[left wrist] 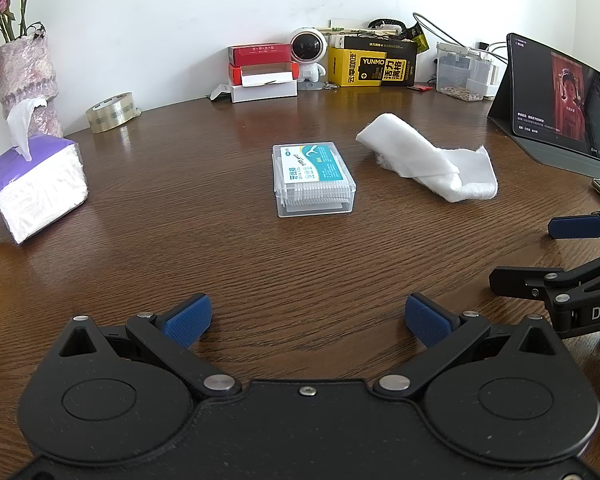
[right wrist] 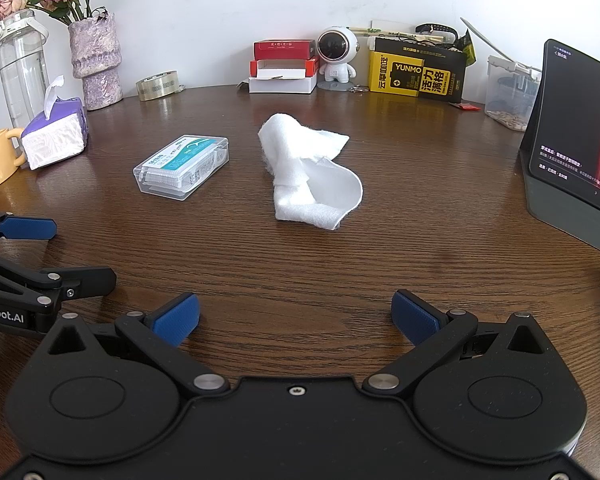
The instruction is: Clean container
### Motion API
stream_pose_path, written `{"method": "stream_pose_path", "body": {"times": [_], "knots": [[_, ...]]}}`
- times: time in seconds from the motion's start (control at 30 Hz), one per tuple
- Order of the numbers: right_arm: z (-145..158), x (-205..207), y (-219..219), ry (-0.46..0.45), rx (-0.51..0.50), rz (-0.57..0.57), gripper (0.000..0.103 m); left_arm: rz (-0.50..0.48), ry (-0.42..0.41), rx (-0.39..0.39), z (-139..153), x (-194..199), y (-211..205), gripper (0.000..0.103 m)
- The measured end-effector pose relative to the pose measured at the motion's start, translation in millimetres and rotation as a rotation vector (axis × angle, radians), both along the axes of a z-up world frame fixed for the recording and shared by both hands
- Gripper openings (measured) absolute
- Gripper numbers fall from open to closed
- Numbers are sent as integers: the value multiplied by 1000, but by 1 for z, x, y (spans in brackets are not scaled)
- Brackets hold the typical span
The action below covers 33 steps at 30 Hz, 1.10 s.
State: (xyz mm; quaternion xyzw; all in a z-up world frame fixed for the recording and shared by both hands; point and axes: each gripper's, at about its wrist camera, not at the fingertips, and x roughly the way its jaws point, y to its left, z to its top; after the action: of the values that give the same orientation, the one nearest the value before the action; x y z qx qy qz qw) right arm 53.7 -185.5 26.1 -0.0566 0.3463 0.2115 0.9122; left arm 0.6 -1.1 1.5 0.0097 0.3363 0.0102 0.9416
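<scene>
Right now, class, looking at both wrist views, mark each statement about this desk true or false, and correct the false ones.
1. The clear container has its lid shut. True.
2. The white cloth lies on top of the container. False: it lies beside it on the table, apart.
3. The left gripper holds the cloth. False: it is open and empty.
4. The right gripper is open. True.
5. The tissue pack is purple and white. True.
</scene>
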Motion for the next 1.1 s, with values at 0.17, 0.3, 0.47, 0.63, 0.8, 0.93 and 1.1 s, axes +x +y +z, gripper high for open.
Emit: {"method": "stream_pose_path", "body": {"times": [0.17,0.3,0.47,0.63,0.8,0.93,1.1], "knots": [[0,0,0,0,0,0,103,0,1,0,0,0,0,103],[0,0,0,0,0,0,103,2,-1,2,0,0,-1,103],[0,-1,0,0,0,0,103,18,-6,24,1,3,-3,103],[1,-1,0,0,2,0,103,24,-12,51,10,15,-7,103],[2,0,-4,3,24,-7,103,27,-20,57,23,47,-14,103],[3,-1,-5,3,22,-10,103,58,-1,66,23,79,-21,103],[2,-1,-4,3,16,-13,103,150,26,49,14,107,-19,95]]}}
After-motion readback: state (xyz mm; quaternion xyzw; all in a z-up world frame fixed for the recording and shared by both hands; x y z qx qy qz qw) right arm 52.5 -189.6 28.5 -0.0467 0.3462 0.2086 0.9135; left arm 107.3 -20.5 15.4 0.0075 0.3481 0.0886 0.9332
